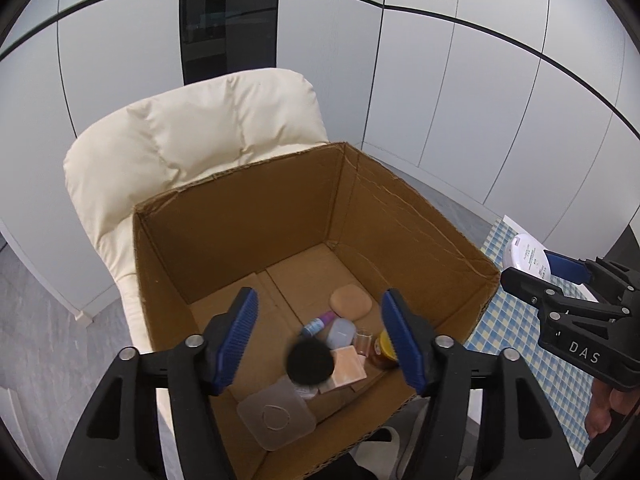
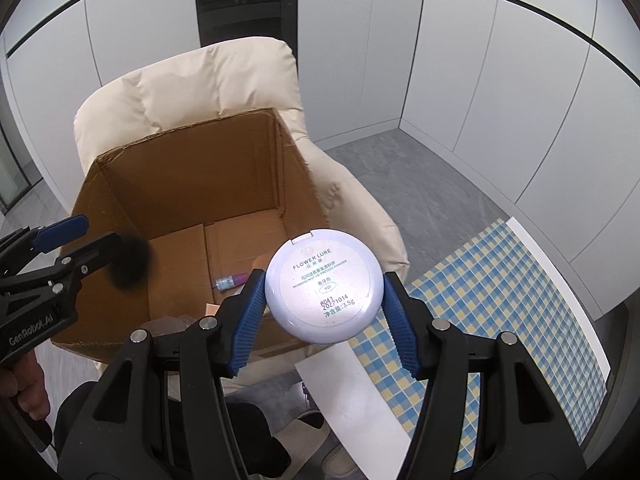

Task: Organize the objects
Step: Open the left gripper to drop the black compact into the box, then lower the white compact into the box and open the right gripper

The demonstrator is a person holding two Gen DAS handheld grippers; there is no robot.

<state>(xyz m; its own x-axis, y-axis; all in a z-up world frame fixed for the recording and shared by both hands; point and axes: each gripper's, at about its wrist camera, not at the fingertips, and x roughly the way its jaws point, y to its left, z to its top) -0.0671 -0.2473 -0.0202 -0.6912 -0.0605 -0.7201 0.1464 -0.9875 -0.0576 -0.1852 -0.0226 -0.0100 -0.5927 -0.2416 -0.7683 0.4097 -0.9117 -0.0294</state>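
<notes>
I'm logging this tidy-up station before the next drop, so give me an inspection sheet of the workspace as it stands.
Surface: checked cloth with a white sheet on it.
Job's things: round compact held beside the cardboard box, not in it; black fluffy ball, blurred, above the box floor.
Clutter: in the box, tan puff, small bottle, jar, clear lid.
Grippers: left gripper open, its pads clear of the ball; right gripper shut on the compact.
Cables: nothing seen.
Surroundings: box sits on a cream armchair; grey floor, white wall panels.

Brown box [image 1: 248, 248], blue-yellow checked cloth [image 2: 500, 280]
</notes>
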